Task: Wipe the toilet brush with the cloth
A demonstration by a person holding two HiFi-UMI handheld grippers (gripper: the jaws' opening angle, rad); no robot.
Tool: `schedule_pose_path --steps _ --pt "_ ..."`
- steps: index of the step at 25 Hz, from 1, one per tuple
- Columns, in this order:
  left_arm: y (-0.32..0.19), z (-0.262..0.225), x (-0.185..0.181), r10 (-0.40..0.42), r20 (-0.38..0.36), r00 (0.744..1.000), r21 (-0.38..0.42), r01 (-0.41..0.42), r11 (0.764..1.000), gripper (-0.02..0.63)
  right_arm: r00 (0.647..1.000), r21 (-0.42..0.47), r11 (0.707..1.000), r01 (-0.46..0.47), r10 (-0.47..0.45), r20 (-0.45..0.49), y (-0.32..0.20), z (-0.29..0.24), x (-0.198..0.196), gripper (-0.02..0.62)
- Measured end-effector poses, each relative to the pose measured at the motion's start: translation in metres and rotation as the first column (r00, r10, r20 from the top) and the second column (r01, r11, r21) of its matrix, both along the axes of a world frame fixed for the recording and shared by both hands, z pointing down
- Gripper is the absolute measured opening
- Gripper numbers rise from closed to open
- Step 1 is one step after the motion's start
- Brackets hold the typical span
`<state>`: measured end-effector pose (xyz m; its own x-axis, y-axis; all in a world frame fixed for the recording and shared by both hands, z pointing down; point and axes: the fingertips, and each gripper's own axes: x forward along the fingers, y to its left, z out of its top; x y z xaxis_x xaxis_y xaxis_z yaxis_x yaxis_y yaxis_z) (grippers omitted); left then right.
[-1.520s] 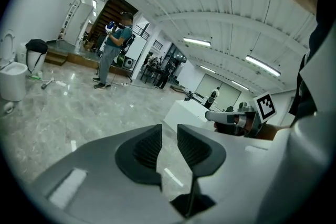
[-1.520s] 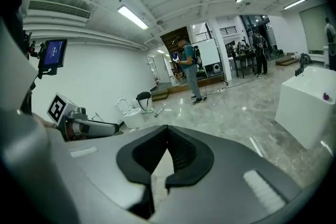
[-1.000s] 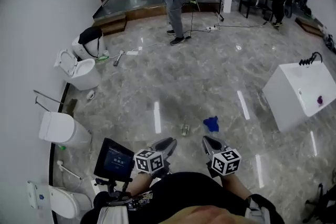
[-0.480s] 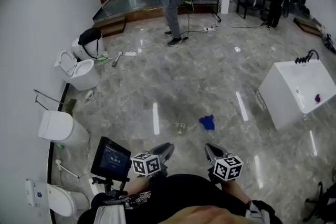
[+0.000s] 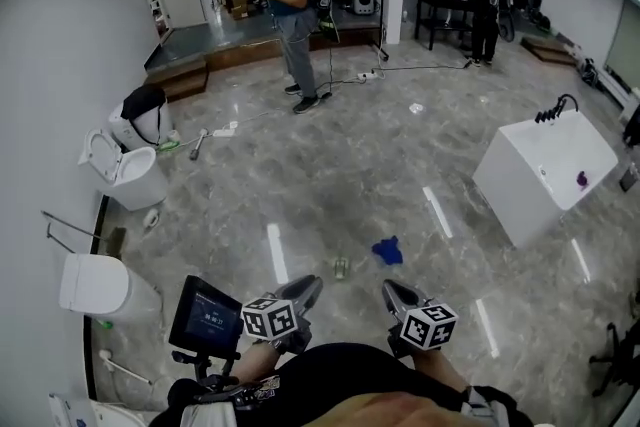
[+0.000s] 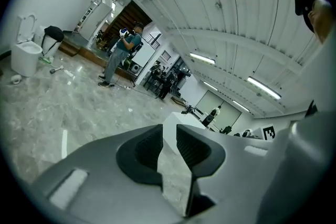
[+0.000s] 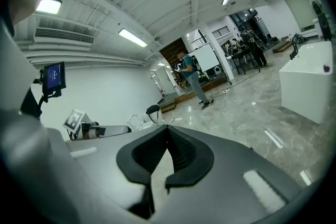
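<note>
Approach step, nothing is being wiped yet. Both grippers are hanging empty: left gripper (image 5: 308, 289) is showing a narrow gap, right gripper (image 5: 392, 292) jaws are pressing together. Blue cloth (image 5: 388, 251) is lying on the floor (image 5: 330, 185) ahead, with a small object (image 5: 341, 267) near it, too small to call the toilet brush. Next is likely calling for opening wide and reaching down to the cloth.
</note>
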<state>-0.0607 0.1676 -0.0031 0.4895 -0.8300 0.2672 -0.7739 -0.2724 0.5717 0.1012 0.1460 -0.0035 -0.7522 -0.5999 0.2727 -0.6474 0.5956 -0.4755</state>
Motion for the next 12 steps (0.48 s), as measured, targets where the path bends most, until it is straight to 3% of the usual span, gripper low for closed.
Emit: schedule_pose_path --steps 4,7,10,12 --pt "0.008 0.002 -0.041 0.018 -0.035 0.999 -0.018 -0.018 1.0 0.094 0.999 -0.013 1.0 0.007 -0.007 0.031 0.008 -0.005 -0.059 0.003" --pt "0.01 0.007 -0.054 0.032 -0.025 0.999 -0.019 -0.033 0.999 0.094 0.999 -0.008 0.999 0.034 -0.033 0.018 0.017 -0.001 -0.08 0.003" --pt "0.01 0.004 -0.056 0.051 0.04 0.998 -0.005 -0.051 0.999 0.094 0.999 -0.003 0.999 0.044 -0.044 0.007 0.021 -0.004 -0.085 0.003" --pt "0.002 -0.007 -0.054 0.025 0.123 0.992 0.035 -0.03 0.999 0.094 1.0 0.012 1.0 0.027 -0.027 -0.012 0.012 -0.009 -0.074 0.003"
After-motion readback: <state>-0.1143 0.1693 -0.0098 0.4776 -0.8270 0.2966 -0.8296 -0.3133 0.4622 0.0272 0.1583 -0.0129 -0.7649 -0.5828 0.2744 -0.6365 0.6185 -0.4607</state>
